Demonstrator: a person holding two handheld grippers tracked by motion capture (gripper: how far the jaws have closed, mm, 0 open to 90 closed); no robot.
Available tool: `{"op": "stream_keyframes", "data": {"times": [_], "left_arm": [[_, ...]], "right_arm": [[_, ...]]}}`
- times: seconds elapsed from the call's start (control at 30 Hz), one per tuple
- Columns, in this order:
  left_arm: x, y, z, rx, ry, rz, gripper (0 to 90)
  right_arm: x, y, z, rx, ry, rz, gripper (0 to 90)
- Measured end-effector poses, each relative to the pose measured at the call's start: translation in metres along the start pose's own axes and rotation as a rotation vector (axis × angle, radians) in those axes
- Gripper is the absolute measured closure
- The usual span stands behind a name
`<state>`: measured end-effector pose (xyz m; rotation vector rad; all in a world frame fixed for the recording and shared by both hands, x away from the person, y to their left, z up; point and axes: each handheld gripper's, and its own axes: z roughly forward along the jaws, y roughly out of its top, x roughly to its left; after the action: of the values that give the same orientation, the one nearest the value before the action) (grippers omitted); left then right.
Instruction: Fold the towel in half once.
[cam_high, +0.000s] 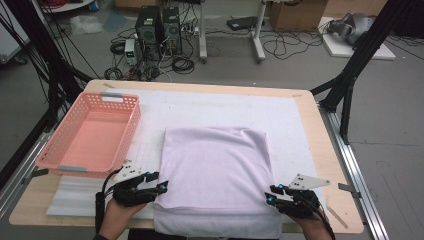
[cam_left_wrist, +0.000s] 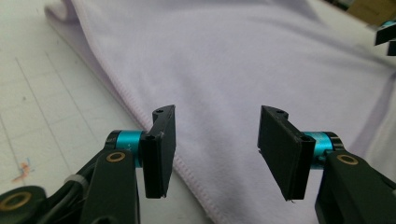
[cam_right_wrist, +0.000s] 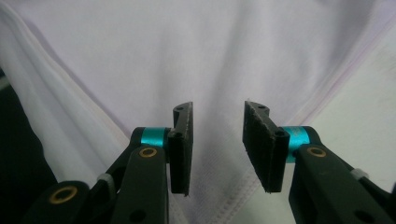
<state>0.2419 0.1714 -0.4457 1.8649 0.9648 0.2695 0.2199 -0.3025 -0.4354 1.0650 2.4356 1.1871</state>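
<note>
2 hand-held grippers, left (cam_high: 161, 182) and right (cam_high: 270, 195), hover released at the folded towel's (cam_high: 217, 170) near corners by the counter's (cam_high: 320, 145) front edge; pinching only the top layer could undo the fold.

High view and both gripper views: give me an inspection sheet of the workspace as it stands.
Surface: wooden table under a white mat.
Job's things: folded lilac cloth, near edge hanging over the table front.
Clutter: empty pink basket at left.
Grippers: left gripper and right gripper at the cloth's near corners, both open, nothing pinched.
Cables: one trails from each gripper; tangle on the floor.
Surroundings: computer towers, cardboard box, black frame.
</note>
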Motion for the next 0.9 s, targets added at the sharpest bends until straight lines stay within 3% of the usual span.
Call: {"op": "stream_keyframes", "data": {"times": [0.13,0.3,0.37,0.4,0.53,0.6,0.67,0.7,0.8,0.87,0.9], "left_arm": [[-0.002,-0.004,0.004,0.025,0.003,0.018,47.1],[0.002,-0.003,-0.002,-0.001,0.029,-0.001,43.8],[0.004,-0.002,-0.004,-0.014,0.039,-0.010,43.0],[0.005,0.000,-0.004,-0.020,0.045,-0.012,42.2],[0.010,0.006,-0.002,-0.046,0.070,-0.030,39.9],[0.013,0.009,0.002,-0.043,0.080,-0.039,39.7],[0.019,0.012,0.009,-0.030,0.094,-0.057,39.7],[0.022,0.014,0.013,-0.013,0.102,-0.069,39.7],[0.030,0.015,0.028,0.051,0.112,-0.108,40.3],[0.030,0.018,0.030,0.049,0.100,-0.092,45.7],[0.030,0.018,0.031,0.073,0.095,-0.074,54.6]], "right_arm": [[0.007,-0.004,0.006,0.065,0.026,-0.069,63.6],[0.012,-0.010,-0.007,0.129,0.194,-0.158,66.2],[0.011,-0.010,-0.014,0.149,0.227,-0.169,67.0],[0.010,-0.010,-0.018,0.121,0.231,-0.158,64.7],[-0.004,-0.002,-0.022,-0.053,0.143,-0.043,55.4],[-0.011,0.003,-0.016,-0.086,0.022,0.008,53.9],[-0.019,0.006,-0.005,-0.074,-0.096,0.071,57.3],[-0.022,0.006,0.001,-0.058,-0.131,0.090,60.0],[-0.029,0.006,0.017,0.001,-0.164,0.106,67.9],[-0.031,0.007,0.019,0.017,-0.146,0.103,77.3],[-0.031,0.008,0.018,0.027,-0.153,0.098,83.3]]}}
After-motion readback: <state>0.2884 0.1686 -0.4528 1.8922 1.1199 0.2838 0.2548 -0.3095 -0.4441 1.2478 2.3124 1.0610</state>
